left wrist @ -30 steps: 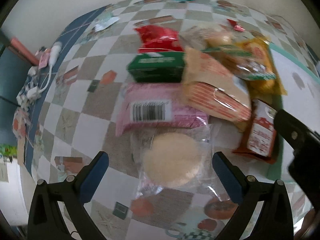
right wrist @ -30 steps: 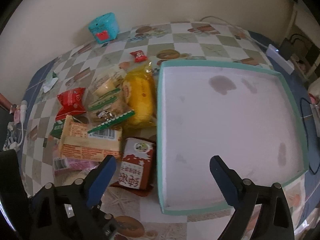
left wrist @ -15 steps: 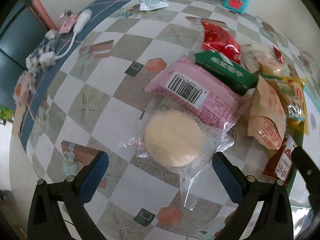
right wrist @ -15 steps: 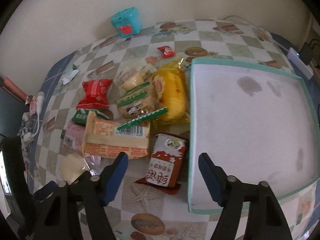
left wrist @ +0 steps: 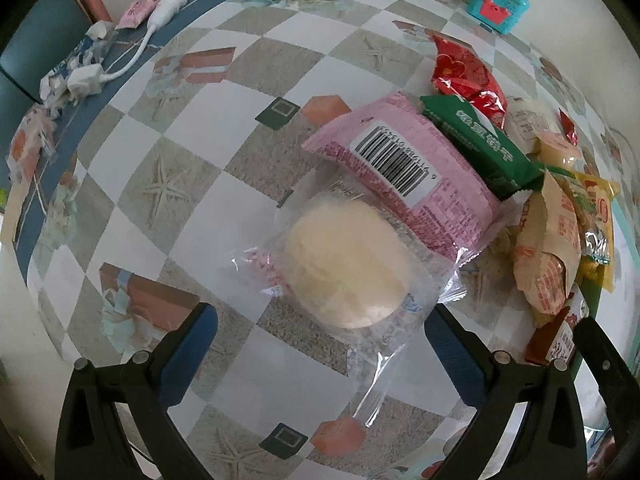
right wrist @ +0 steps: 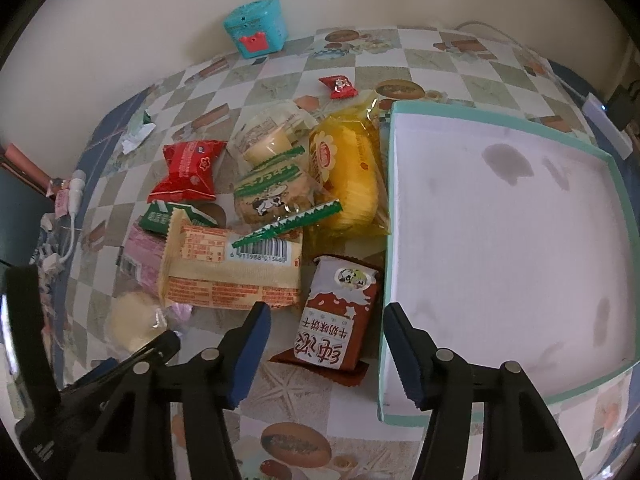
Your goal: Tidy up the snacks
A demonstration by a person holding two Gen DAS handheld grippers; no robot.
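My left gripper (left wrist: 320,340) hangs over the checkered tablecloth (left wrist: 168,184), fingers wide apart, nothing between the pads. Just ahead lies a round pale cake in clear wrap (left wrist: 348,268), its loose wrapper tail reaching into the gap btwn my fingers. Behind it, touching, a pink packet w/ barcode (left wrist: 404,172); a green packet (left wrist: 480,140) leans on that, red packet (left wrist: 468,76) further back. To the right the pile crowds in: tan/orange packet (left wrist: 548,252), yellow bag (left wrist: 600,220).

My right gripper (right wrist: 326,344) also has its fingers apart, empty. A brown milk-biscuit packet (right wrist: 340,320) lies right btwn and ahead of the tips, flat on the cloth, just beside the teal-rimmed tray (right wrist: 390,216). Right fingertip sits at the tray's near left wall. Tray floor is white w/ a few dark stains.

In the way on the left side: the tan/orange packet (right wrist: 232,268) lies across the pink one, and a green-edged cow-print packet (right wrist: 276,196) overlaps it. Yellow bag (right wrist: 348,176) is pressed against the tray wall. Teal box (right wrist: 256,26) stands by the wall, well apart; small red candy (right wrist: 338,86) near it. White charger & cable (left wrist: 120,60) at table's far left edge.
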